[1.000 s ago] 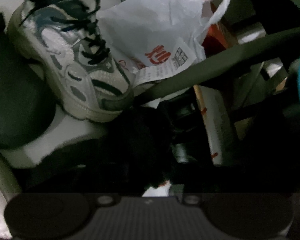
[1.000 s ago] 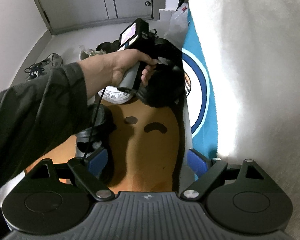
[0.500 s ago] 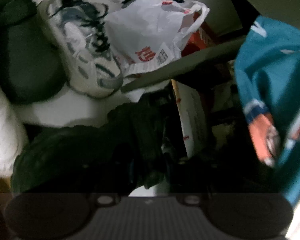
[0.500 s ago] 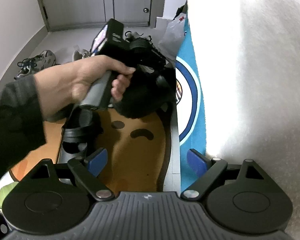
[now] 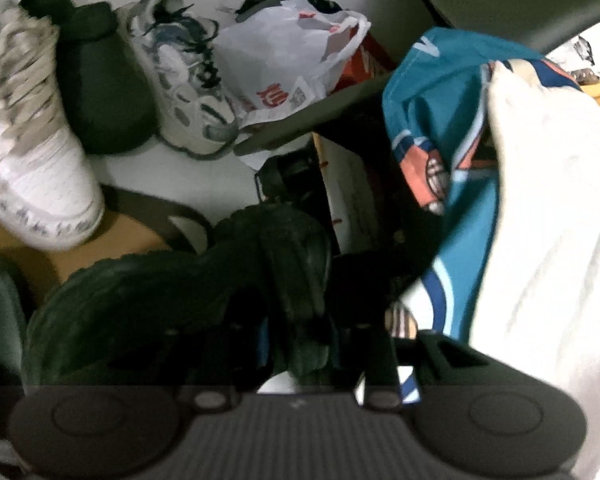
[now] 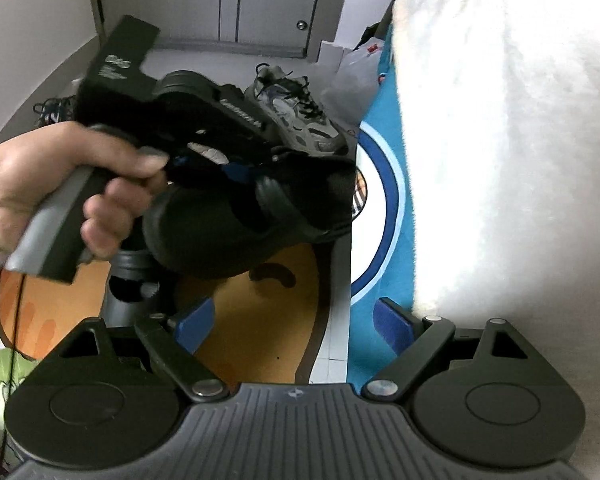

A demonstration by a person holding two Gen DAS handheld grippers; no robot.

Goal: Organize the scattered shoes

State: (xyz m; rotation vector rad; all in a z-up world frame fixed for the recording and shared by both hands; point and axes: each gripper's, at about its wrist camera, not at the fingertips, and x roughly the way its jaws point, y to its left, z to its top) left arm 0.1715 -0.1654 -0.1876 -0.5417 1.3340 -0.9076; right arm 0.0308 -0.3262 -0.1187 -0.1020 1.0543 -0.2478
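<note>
Moved since earlier: left gripper has lifted the black sandal off the floor and swung it back over the orange mat.
Left hand: hand wraps the grey handle; jaws narrow, pinching the sandal's strap.
Sandal now: hanging in the air, sole tilted, clear of the mat and of the second black sandal standing below it.
Left wrist view: white sneaker and grey-and-white running shoe have slid further off, beside a white plastic bag.
Right gripper: jaws wide, nothing between them, hovering over the mat by the teal blanket.
Meaning: one sandal is picked up; probably next set down beside its mate.
</note>
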